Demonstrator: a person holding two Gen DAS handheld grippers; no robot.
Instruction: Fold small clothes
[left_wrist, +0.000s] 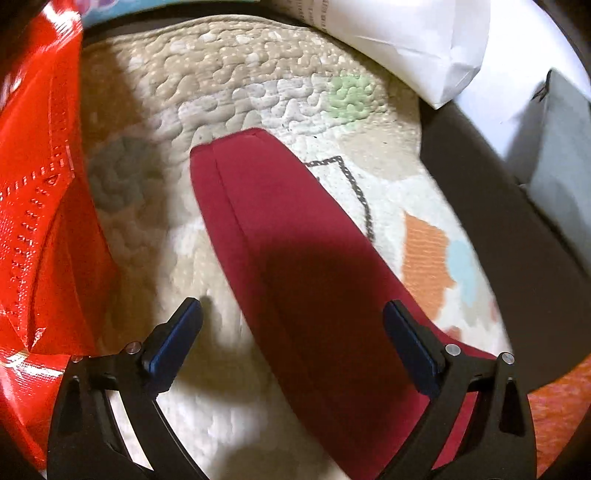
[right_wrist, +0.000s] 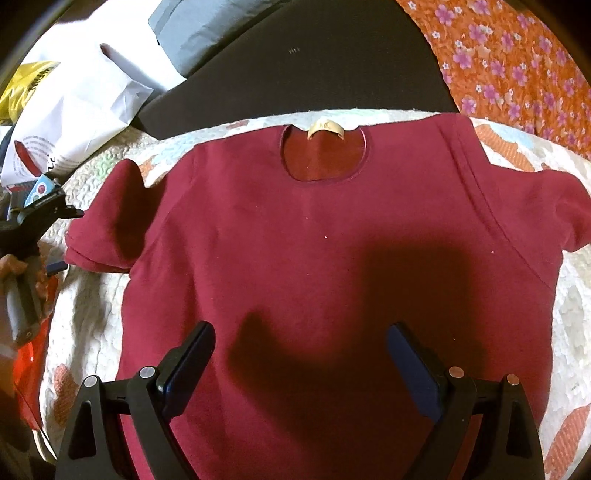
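Observation:
A small dark red T-shirt (right_wrist: 314, 258) lies flat, front up, on a quilted mat (right_wrist: 92, 314), neck with a tan label (right_wrist: 327, 130) at the far side, both short sleeves spread out. My right gripper (right_wrist: 301, 343) is open and empty, hovering over the shirt's lower middle. My left gripper (left_wrist: 293, 314) is open and empty above the shirt's left sleeve (left_wrist: 258, 206), which runs away from it; it also shows at the left edge of the right wrist view (right_wrist: 33, 221).
A red plastic bag (left_wrist: 37, 203) stands close on the left of the mat (left_wrist: 240, 74). White paper bags (left_wrist: 406, 40) and a grey box (left_wrist: 561, 140) lie at the back. A dark surface (right_wrist: 295, 66) and orange flowered cloth (right_wrist: 517, 66) border the mat.

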